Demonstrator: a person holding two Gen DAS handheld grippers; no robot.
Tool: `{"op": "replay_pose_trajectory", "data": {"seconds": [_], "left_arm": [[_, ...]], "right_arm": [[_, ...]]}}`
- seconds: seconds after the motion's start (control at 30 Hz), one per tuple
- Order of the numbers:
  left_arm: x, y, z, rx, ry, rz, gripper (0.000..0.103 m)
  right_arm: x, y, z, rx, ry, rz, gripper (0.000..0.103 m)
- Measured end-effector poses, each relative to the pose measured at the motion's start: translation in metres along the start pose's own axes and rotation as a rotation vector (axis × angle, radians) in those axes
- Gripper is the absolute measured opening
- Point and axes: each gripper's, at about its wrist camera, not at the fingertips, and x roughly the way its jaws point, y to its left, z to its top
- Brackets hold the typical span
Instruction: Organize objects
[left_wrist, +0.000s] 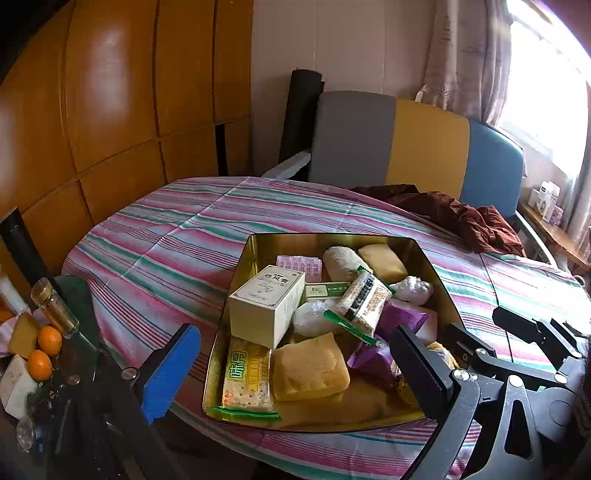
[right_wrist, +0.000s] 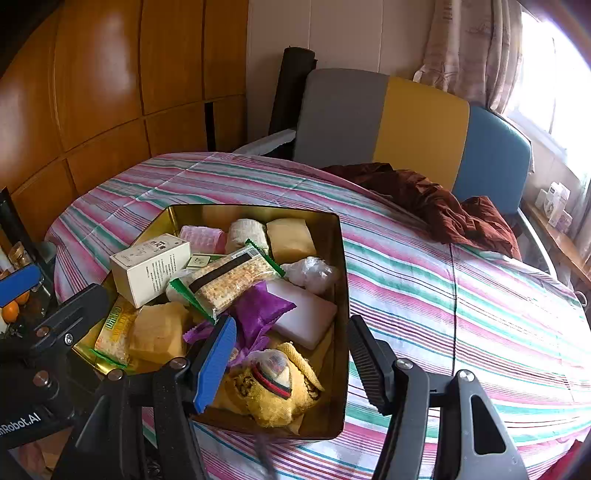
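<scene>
Tin, gold, open-topped, on the striped bedcover, centre of the left wrist view. Left gripper hangs over its near edge, jaws apart, nothing held. White carton at 10 o'clock in the tin leans on packets; green-yellow cracker pack at 7 shows "味哆". A nudge could topple the carton. Right wrist view: right gripper parted, empty, straddling the tin wall; yellow knitted toy lies just below. Closing here risks pinching the wall and tipping the tin. Frame lettering at 8 reads "nRobot.AI".
</scene>
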Motion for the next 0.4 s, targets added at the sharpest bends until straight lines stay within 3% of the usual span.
{"op": "replay_pose_trajectory", "data": {"seconds": [0.4], "left_arm": [[0.001, 0.0048, -0.0015, -0.013, -0.012, 0.022, 0.102]], "right_arm": [[0.0074, -0.0013, 0.0023, 0.013, 0.006, 0.0, 0.063]]}}
